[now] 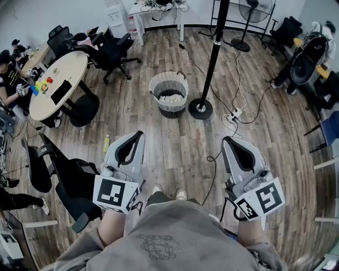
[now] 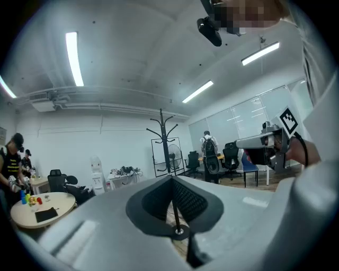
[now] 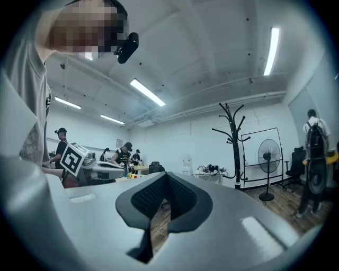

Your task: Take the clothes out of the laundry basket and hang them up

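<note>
A pale woven laundry basket (image 1: 168, 93) stands on the wood floor ahead of me, with light-coloured clothes (image 1: 169, 98) lying inside. Right beside it is the round base (image 1: 200, 109) of a black coat stand (image 1: 215, 47); its hooked top shows in the left gripper view (image 2: 161, 126) and in the right gripper view (image 3: 233, 135). My left gripper (image 1: 139, 134) and right gripper (image 1: 227, 140) are held low in front of my body, well short of the basket. Both are shut and hold nothing. In each gripper view the jaws meet at their tips, left (image 2: 171, 178) and right (image 3: 166, 175).
A round table (image 1: 55, 82) with office chairs (image 1: 108, 53) and seated people is at the left. Cables and a power strip (image 1: 233, 114) run across the floor right of the stand. A standing fan (image 1: 255, 9) is at the back, a yellow bottle (image 1: 106, 143) on the floor.
</note>
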The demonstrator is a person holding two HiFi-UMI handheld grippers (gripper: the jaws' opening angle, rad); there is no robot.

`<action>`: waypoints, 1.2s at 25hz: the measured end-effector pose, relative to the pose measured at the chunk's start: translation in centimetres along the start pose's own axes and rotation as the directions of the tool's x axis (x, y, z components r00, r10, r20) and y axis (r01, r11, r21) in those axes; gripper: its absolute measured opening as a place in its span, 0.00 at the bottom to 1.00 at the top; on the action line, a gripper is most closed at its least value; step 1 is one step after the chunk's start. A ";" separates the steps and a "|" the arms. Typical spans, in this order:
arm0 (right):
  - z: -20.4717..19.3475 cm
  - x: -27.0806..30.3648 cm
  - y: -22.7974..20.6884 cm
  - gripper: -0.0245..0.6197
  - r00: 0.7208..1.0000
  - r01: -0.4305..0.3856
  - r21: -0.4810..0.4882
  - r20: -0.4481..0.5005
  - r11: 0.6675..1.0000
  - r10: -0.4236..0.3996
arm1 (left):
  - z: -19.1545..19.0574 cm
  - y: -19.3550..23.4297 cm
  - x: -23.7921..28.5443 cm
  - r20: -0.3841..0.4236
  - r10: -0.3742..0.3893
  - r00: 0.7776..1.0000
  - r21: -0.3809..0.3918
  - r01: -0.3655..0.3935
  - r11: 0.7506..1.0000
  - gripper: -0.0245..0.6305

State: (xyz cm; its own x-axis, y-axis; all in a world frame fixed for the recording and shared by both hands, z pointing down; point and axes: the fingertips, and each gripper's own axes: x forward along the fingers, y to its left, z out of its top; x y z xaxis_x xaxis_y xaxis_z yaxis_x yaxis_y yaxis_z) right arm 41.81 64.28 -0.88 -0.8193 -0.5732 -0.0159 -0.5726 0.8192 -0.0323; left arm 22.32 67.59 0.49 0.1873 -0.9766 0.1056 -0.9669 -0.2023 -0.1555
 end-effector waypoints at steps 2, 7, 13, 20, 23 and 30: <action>0.0 -0.2 -0.1 0.08 1.000 -0.016 0.021 0.003 1.000 0.016 | 0.1 -0.1 0.1 0.000 0.002 1.000 -0.011 -0.002 1.000 0.04; -0.1 -0.5 -0.3 0.08 1.000 -0.016 0.032 0.006 0.999 0.016 | 1.0 0.2 -0.3 0.035 0.044 0.998 -0.002 -0.044 0.999 0.04; -0.3 -0.8 -1.7 0.08 1.000 0.020 0.031 0.005 0.999 -0.021 | 1.0 0.4 0.0 0.031 0.058 0.998 0.005 -0.058 0.998 0.04; -0.1 -1.7 -3.7 0.42 0.991 0.129 0.005 0.029 0.992 -0.129 | 1.1 1.2 -0.2 0.041 0.129 0.991 -0.081 -0.126 0.989 0.31; -0.2 -2.0 -4.3 0.40 0.986 0.159 0.012 0.040 0.987 -0.159 | 1.0 1.2 -0.2 0.037 0.138 0.990 -0.059 -0.135 0.989 0.31; -1.4 -0.5 -5.5 0.40 0.987 0.161 0.026 0.014 0.987 -0.161 | -0.4 2.3 0.9 0.016 0.159 0.987 -0.065 -0.158 0.985 0.31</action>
State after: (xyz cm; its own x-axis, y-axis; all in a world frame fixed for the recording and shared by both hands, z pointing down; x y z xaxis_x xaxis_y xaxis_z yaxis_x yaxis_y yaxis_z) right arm 45.32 60.08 0.72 -0.7158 -0.6979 -0.0242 -0.6958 0.7157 -0.0600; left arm 20.23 66.30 0.65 0.0340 -0.9974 0.0634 -0.9935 -0.0406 -0.1064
